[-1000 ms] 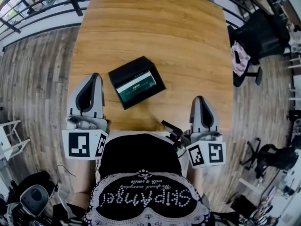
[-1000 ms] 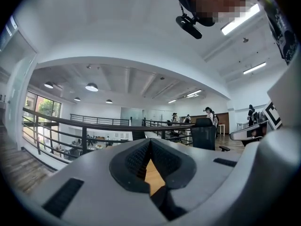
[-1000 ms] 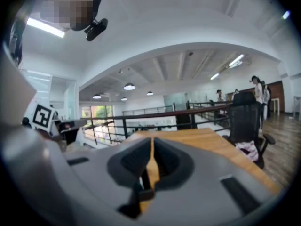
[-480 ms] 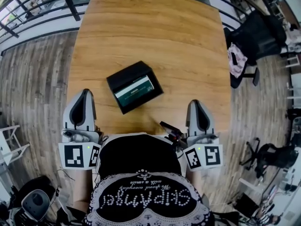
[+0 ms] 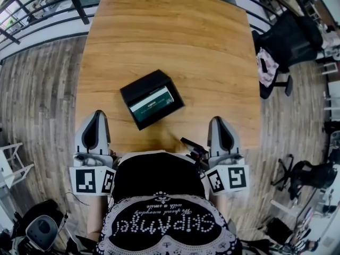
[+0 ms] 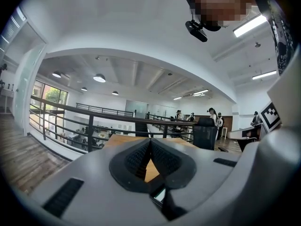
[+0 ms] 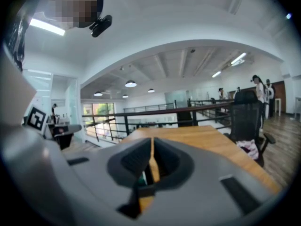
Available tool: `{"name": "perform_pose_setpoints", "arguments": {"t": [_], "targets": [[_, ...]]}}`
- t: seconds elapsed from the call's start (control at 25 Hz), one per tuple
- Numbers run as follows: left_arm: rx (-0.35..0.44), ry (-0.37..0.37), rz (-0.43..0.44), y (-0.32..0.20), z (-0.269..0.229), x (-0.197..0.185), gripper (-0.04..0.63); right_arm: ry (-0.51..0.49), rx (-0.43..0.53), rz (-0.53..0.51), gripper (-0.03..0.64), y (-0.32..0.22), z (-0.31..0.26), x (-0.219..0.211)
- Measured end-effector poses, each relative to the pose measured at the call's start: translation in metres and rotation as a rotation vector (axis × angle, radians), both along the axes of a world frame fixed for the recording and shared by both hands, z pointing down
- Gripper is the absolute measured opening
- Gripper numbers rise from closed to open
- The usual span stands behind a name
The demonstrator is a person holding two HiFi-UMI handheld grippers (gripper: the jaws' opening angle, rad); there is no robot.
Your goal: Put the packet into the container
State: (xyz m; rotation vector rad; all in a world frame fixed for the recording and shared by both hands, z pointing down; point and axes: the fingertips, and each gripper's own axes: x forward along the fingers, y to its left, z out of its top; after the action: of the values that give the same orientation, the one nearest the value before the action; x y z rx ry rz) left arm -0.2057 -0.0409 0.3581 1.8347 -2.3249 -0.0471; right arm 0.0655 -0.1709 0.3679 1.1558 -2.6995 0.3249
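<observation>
A black open container [image 5: 151, 97] lies on the wooden table [image 5: 175, 36], a little left of its middle. A white and green packet [image 5: 154, 100] lies flat inside it. My left gripper [image 5: 97, 114] is at the table's near left edge, below and left of the container, apart from it. Its jaws are shut with nothing between them, and in the left gripper view [image 6: 150, 142] the pads meet. My right gripper [image 5: 219, 119] is at the near right edge, also shut and empty. In the right gripper view [image 7: 152, 149] only a thin slit shows.
A small black device [image 5: 192, 146] sits at the near edge by my right gripper. A black office chair [image 5: 289, 36] with a pink cloth [image 5: 267, 68] stands right of the table. A dark railing [image 5: 32, 15] runs at the far left. Wooden floor surrounds the table.
My left gripper has drawn back from beside the container toward the table's near edge. The right gripper has drawn back slightly. Container and packet have not moved.
</observation>
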Motion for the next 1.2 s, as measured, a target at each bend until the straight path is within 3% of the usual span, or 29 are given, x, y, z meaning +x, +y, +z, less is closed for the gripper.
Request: {"name": "perform_pose_setpoints", "arguments": {"t": [0.76, 1.2], "targets": [[-0.021, -0.026, 0.038, -0.0087, 0.0034, 0.0059, 0.029, 0.025, -0.004, 0.006, 0.038, 0.0016, 0.0041, 0.0055], [-0.02, -0.005, 0.033, -0.0091, 0.0045, 0.0053, 0.03, 0.021, -0.001, 0.006, 0.038, 0.0023, 0.0008, 0.0055]]}}
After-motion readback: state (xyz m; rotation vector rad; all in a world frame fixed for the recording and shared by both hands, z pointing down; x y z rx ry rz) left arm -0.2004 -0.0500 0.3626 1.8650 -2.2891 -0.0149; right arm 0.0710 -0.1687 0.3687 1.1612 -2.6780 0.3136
